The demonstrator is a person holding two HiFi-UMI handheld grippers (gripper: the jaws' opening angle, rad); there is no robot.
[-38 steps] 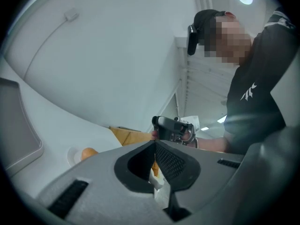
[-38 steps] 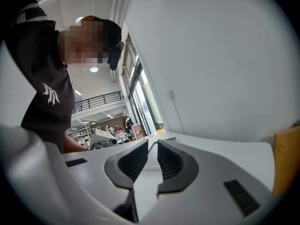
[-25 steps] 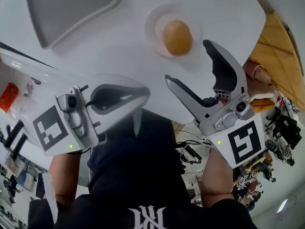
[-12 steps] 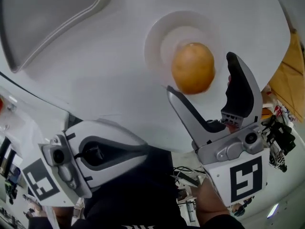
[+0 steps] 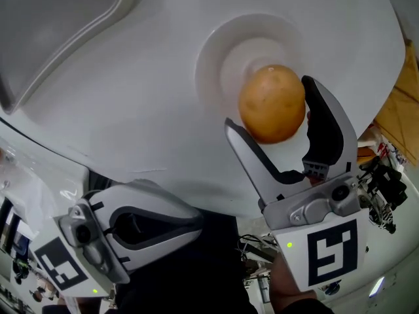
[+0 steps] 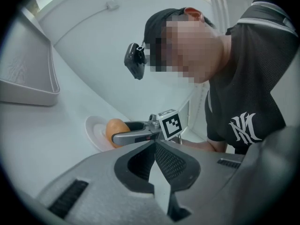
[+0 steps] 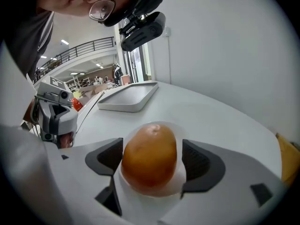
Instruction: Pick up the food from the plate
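Right hand-held gripper [image 5: 268,103] has its jaws spread wide either side of the food [image 7: 150,158], pads not yet pressing (left hand-held gripper [image 6: 154,149] is closed, empty, off the table's [image 5: 131,110] near edge). The food sits on its plate [image 5: 216,51] near that edge; the squeeze and the lift are both left to do.

One white tabletop [image 5: 131,123] is carrying everything. One round white plate [image 5: 213,51] is sitting on it, and one orange-brown piece of food [image 5: 272,103] is lying on that plate. One grey tray [image 5: 59,38] is resting well apart from the plate, to its left in the head view. Two tools are showing: the right tool [image 5: 268,103] is reaching over the plate's near edge, and the left tool [image 5: 193,218] is hanging well apart from the plate, off the tabletop. One person [image 6: 243,102] is holding both tools.
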